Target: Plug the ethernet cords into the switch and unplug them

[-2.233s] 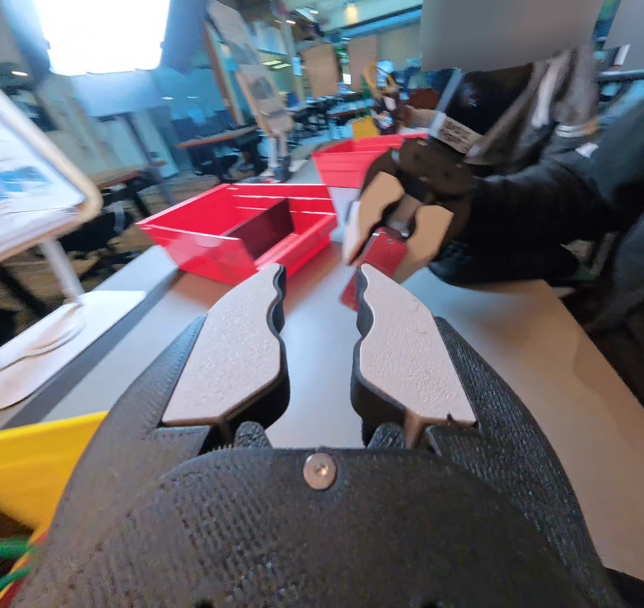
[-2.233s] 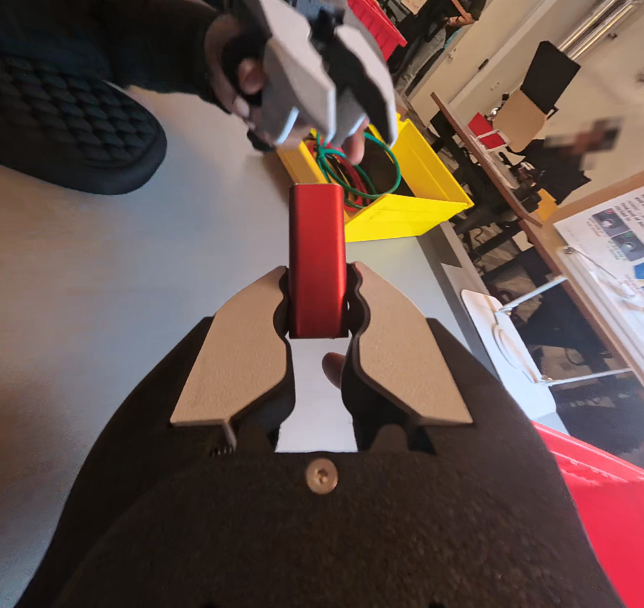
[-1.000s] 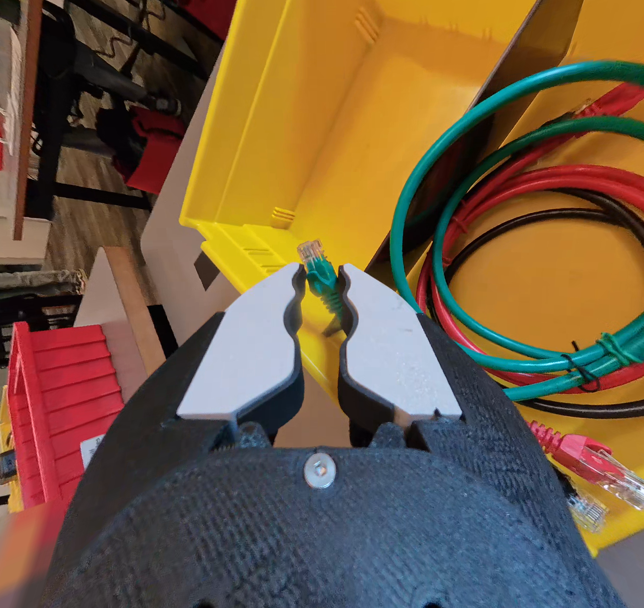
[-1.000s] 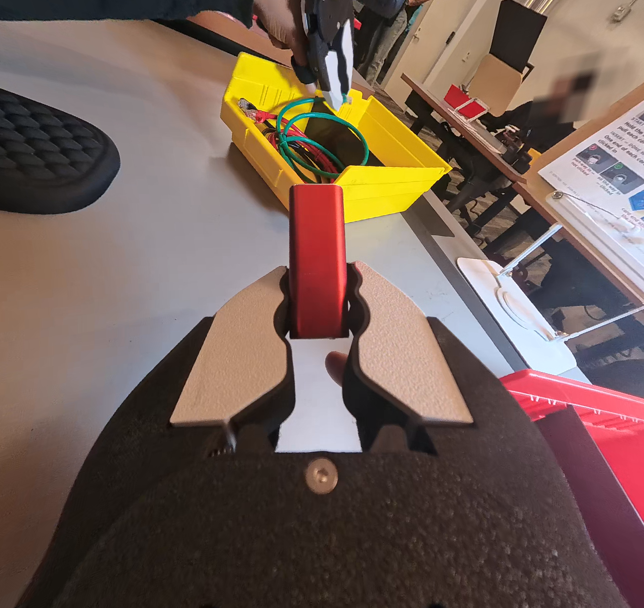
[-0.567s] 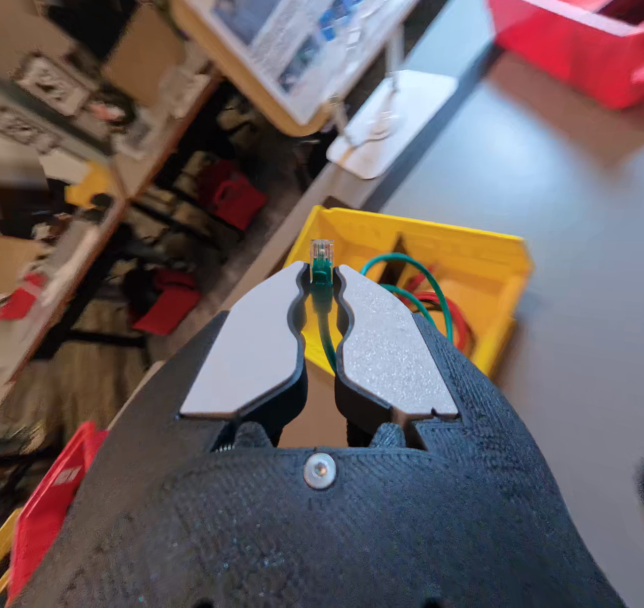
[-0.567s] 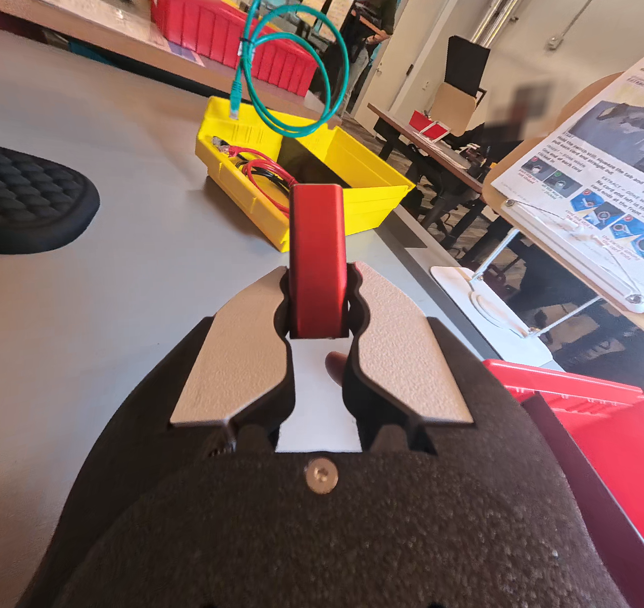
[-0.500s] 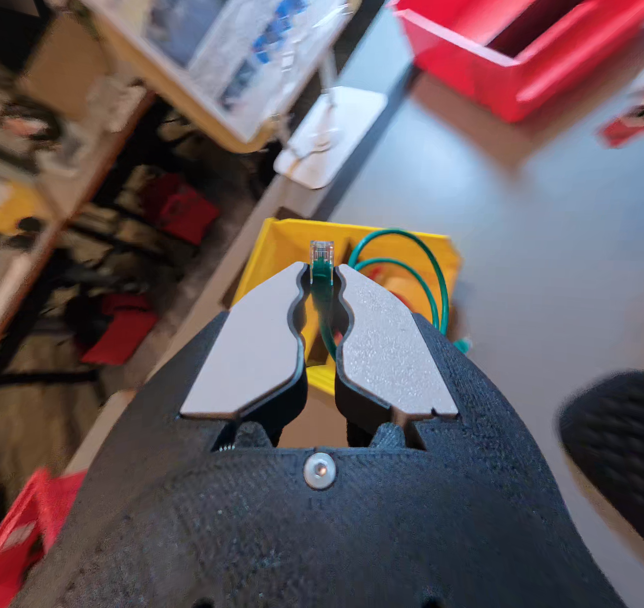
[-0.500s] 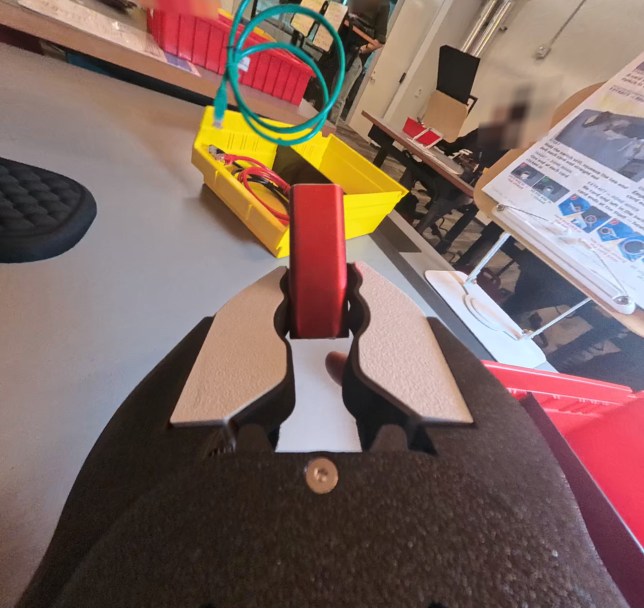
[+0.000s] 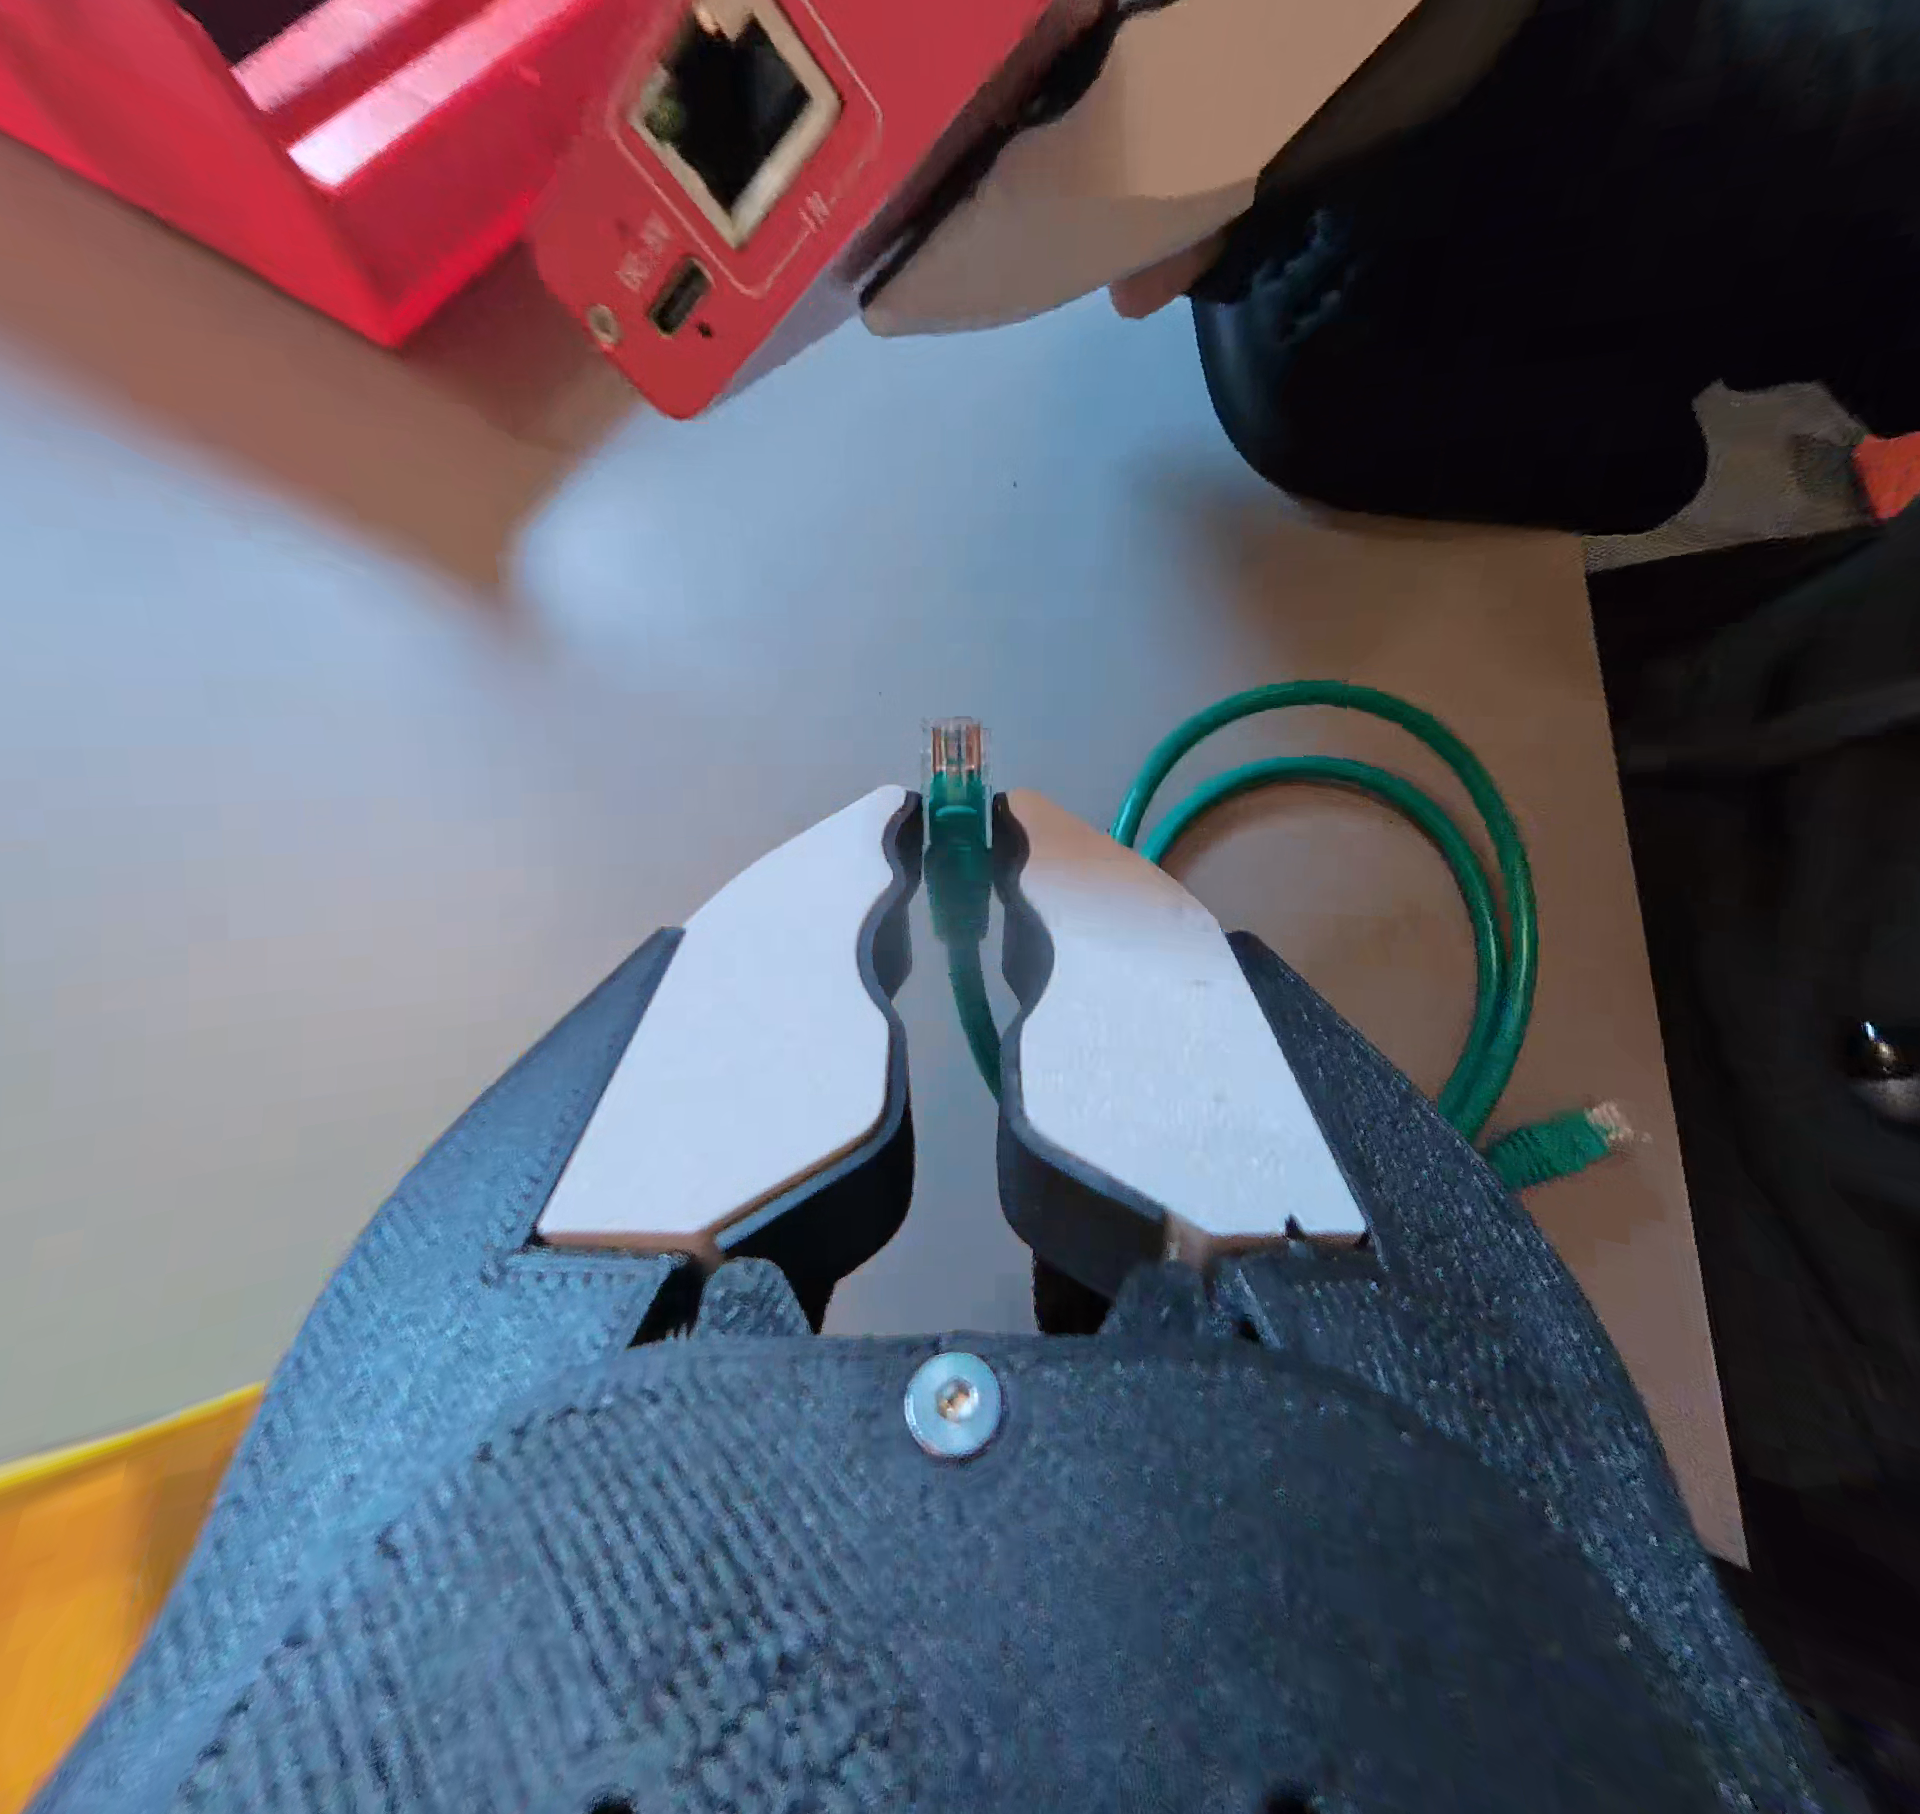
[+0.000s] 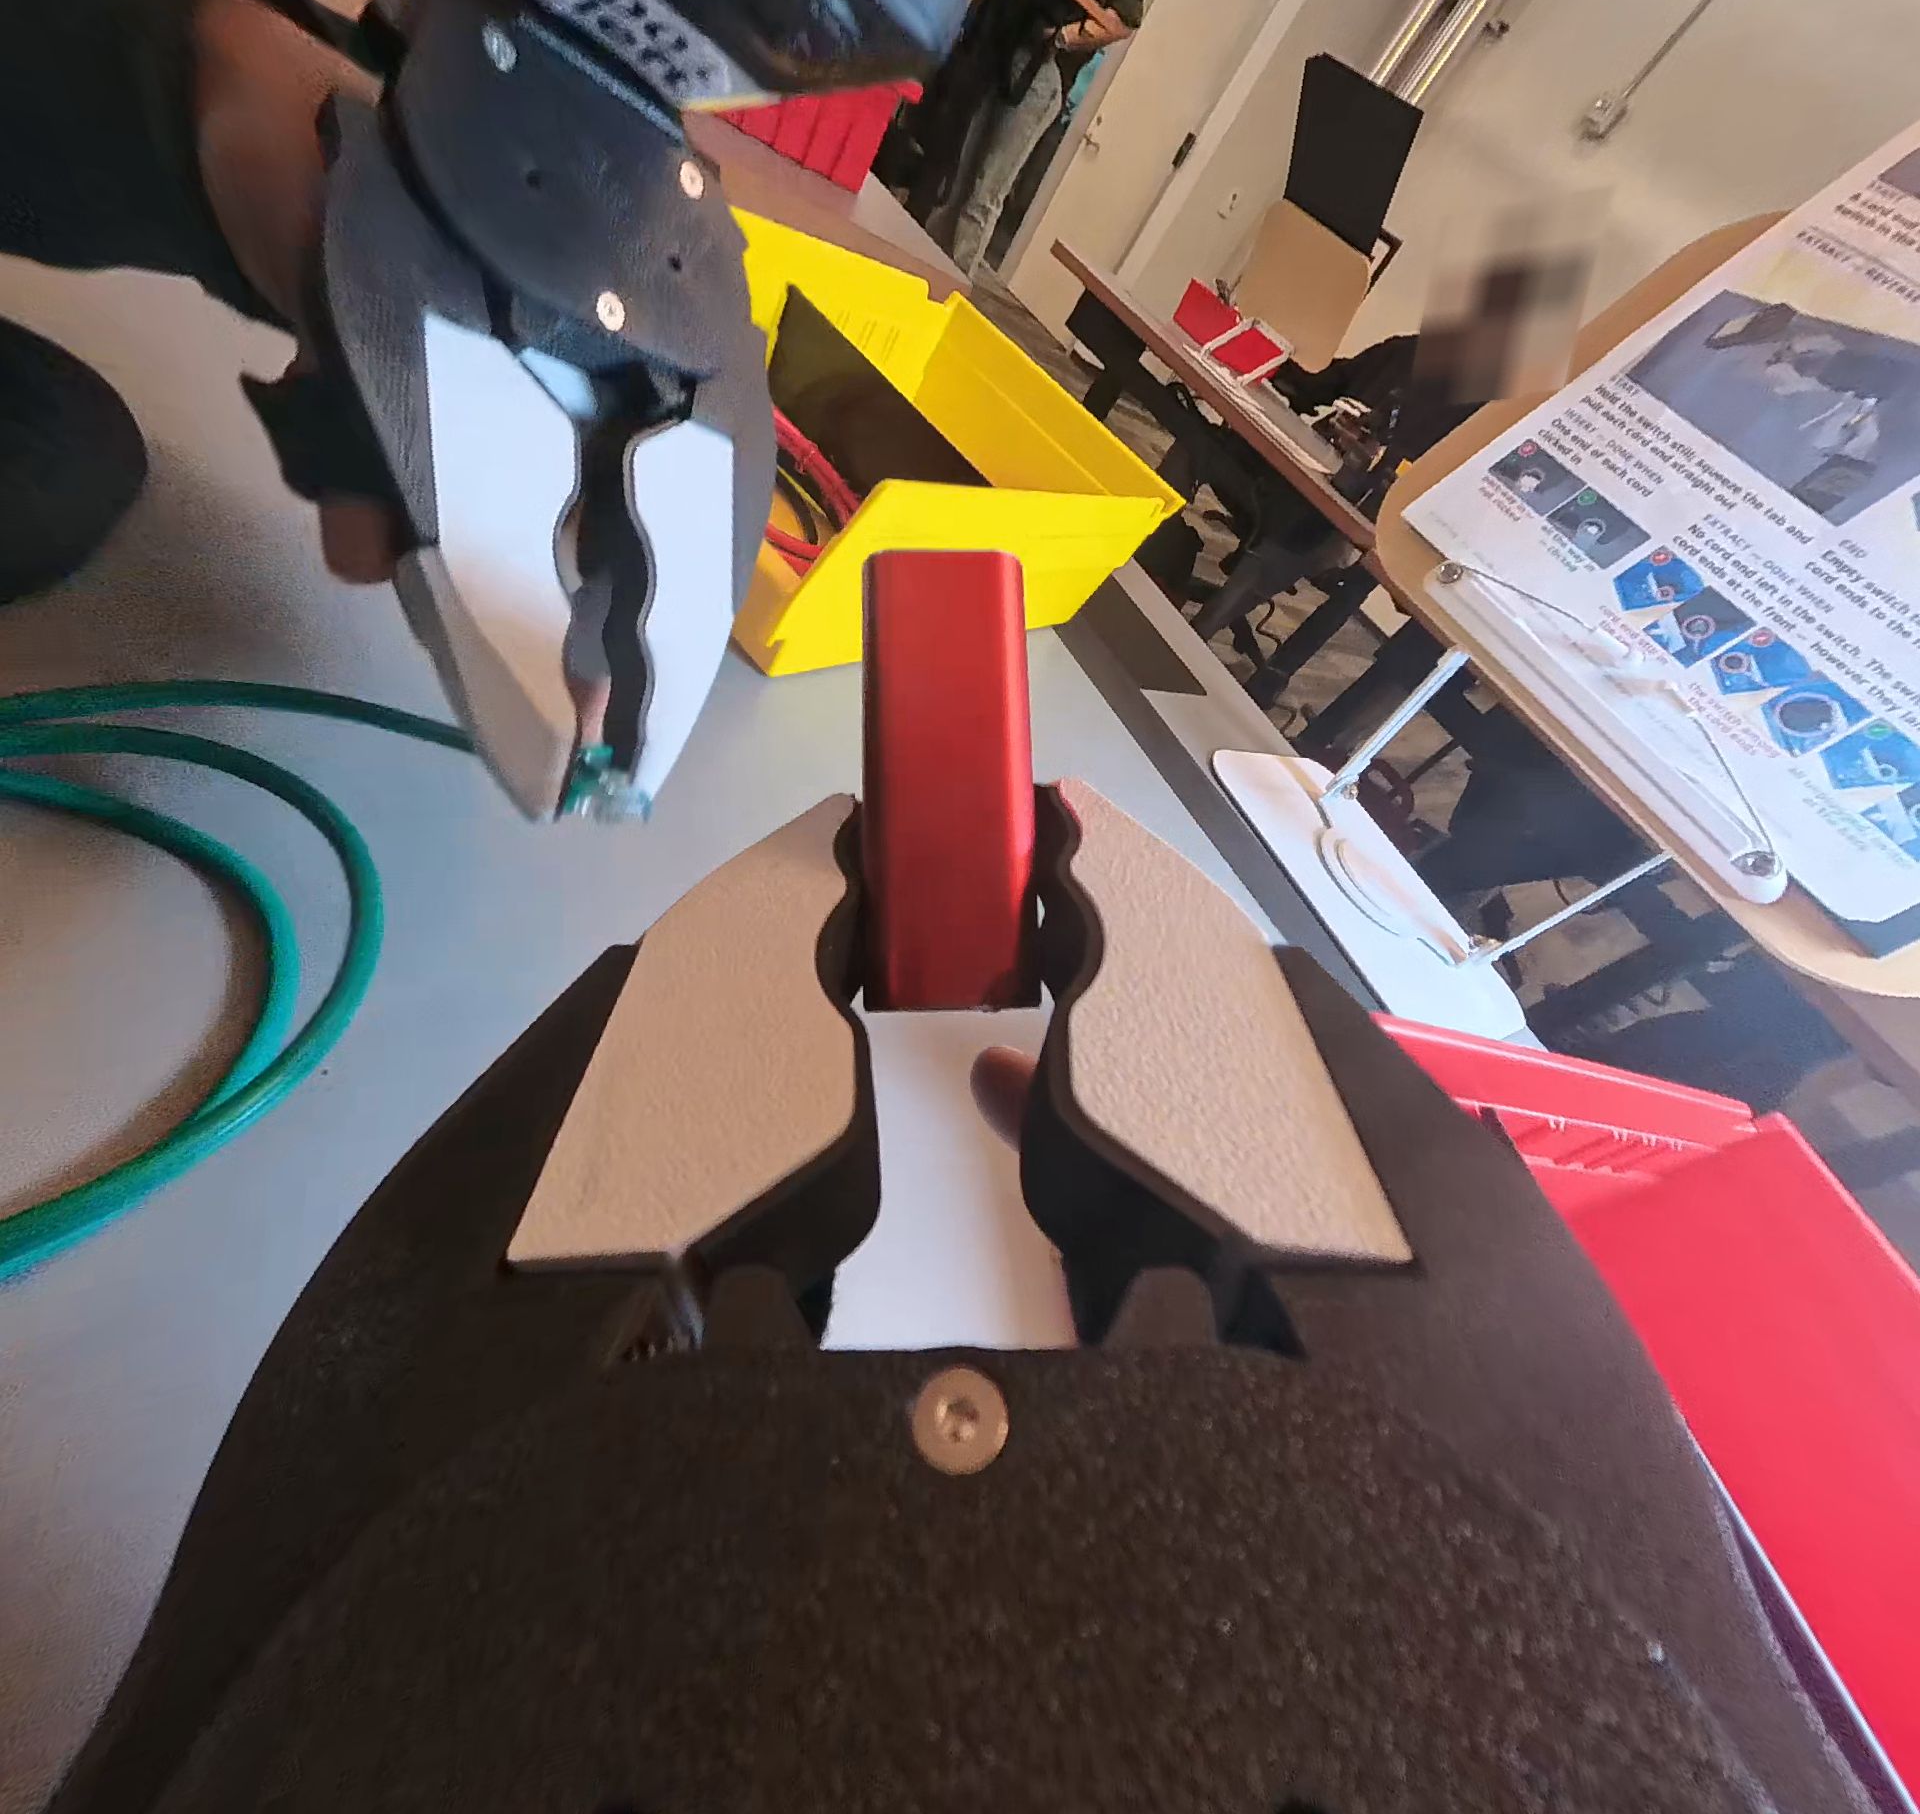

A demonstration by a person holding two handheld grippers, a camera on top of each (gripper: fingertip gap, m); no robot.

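Green plug (image 9: 957, 790) in left gripper (image 9: 958, 808), apparently short of switch (image 9: 727, 133) port.

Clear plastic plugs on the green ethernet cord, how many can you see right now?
2. One clear plastic plug is pinched between the left gripper fingers, pointing towards the red switch; the other plug lies free on the grey table. More may be hidden.

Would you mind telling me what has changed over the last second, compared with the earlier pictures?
The left gripper has carried the green cord's plug up out of the yellow bin and across to face the port of the red switch. The cord's loops now lie on the table. Unchanged: the left gripper stays shut on the plug, and the right gripper stays shut on the switch.
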